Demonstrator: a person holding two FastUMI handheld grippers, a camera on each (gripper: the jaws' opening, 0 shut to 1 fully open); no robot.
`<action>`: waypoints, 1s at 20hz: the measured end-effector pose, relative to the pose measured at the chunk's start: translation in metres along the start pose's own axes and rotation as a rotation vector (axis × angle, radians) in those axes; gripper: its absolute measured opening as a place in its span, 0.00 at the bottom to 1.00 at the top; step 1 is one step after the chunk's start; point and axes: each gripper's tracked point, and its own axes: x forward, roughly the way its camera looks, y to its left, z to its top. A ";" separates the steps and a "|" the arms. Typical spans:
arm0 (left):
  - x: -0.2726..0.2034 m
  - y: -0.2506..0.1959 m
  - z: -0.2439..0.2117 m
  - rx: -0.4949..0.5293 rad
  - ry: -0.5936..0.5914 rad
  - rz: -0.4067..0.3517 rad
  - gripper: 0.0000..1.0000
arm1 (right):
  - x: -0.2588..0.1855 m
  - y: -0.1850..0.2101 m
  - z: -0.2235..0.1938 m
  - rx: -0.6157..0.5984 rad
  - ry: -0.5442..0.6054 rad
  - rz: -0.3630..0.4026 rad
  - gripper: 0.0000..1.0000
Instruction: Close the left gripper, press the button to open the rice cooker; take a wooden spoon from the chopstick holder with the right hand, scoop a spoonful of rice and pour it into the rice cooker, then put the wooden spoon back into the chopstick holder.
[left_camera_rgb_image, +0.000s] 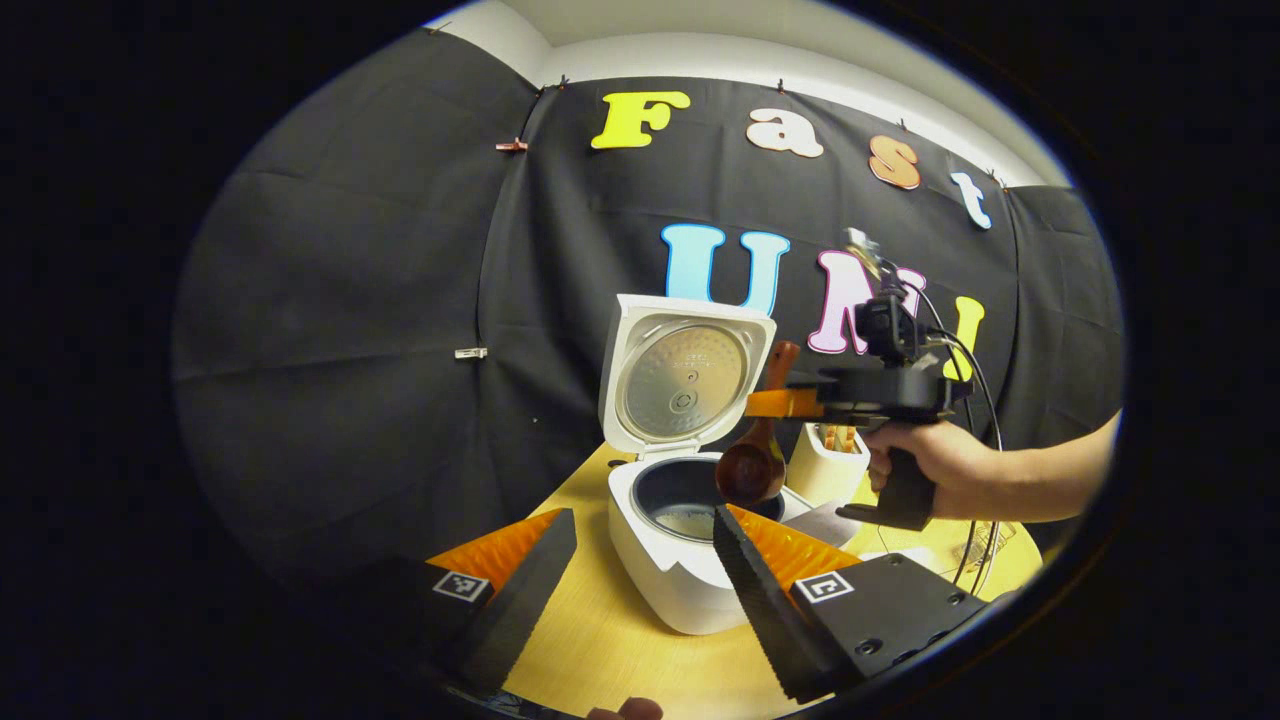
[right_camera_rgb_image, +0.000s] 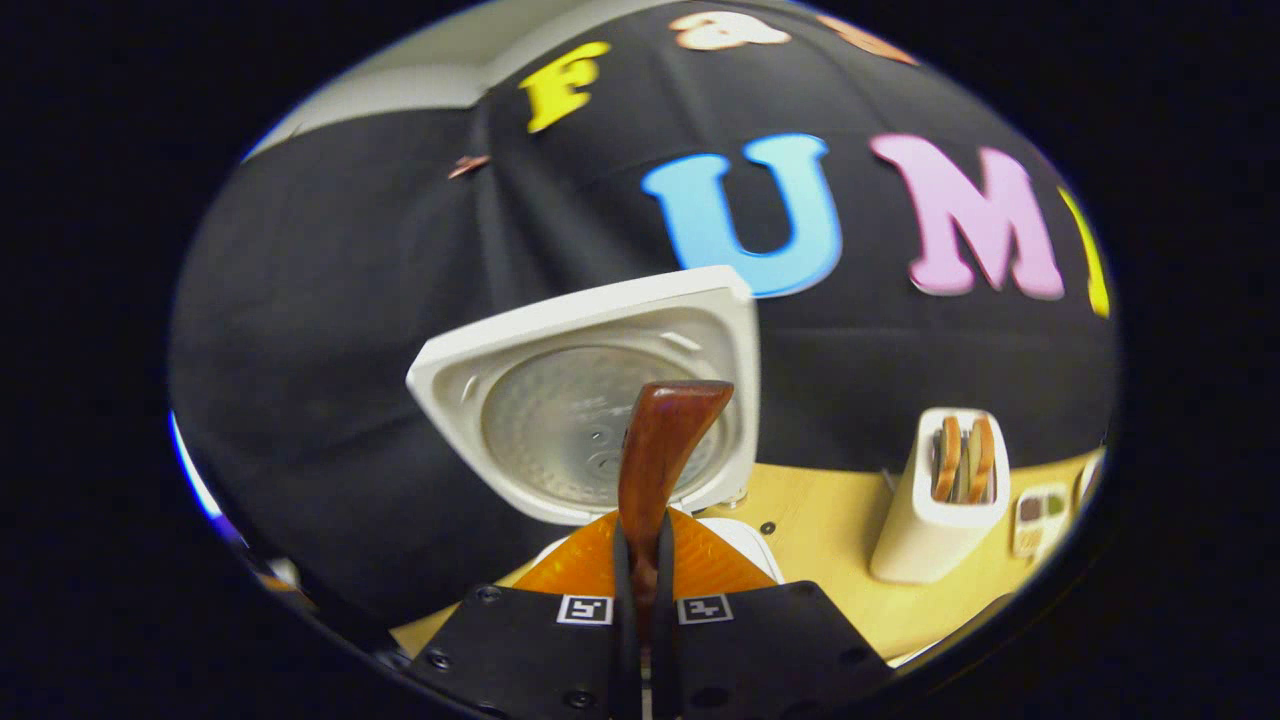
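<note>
Two tools were at work over the wooden tabletop (left_camera_rgb_image: 620, 640). From the left gripper view, a hand (left_camera_rgb_image: 925, 465) reached in from the right edge, forearm roughly level, wrapped around the handle of the right tool (left_camera_rgb_image: 775, 403), which pointed sideways toward the rice cooker (left_camera_rgb_image: 670, 560). That tool was clenched on the handle of the wooden spoon (left_camera_rgb_image: 755, 455); the spoon hung tilted, handle up and bowl down, the bowl over the rim of the cooker's open pot. In the right gripper view the right tool (right_camera_rgb_image: 641, 590) had both fingers (right_camera_rgb_image: 622, 600) pressed against the spoon's handle (right_camera_rgb_image: 660, 450), which rose straight up between them in front of the raised lid.

The left tool (left_camera_rgb_image: 640, 560) sat low and near the cooker's front, released, its two fingers (left_camera_rgb_image: 525, 590) spread wide apart with the white cooker body seen between them, grasping nothing.

The rice cooker stood open, lid (left_camera_rgb_image: 685, 380) upright behind the pot; something pale lay at the bottom of the dark inner pot. The white chopstick holder (left_camera_rgb_image: 825, 460) stood just beside the cooker, behind the spoon, with utensils standing in it; in the right gripper view it stood (right_camera_rgb_image: 940, 500) to the right of the cooker on the tabletop
</note>
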 end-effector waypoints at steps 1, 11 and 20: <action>-0.002 -0.003 0.001 0.001 -0.003 -0.003 0.95 | -0.007 -0.012 0.008 0.117 -0.008 -0.006 0.09; -0.011 -0.071 0.021 0.053 -0.042 -0.099 0.95 | -0.153 -0.120 0.099 0.437 -0.253 -0.046 0.09; -0.003 -0.141 0.031 0.078 -0.053 -0.164 0.95 | -0.310 -0.283 0.094 0.329 -0.361 -0.325 0.08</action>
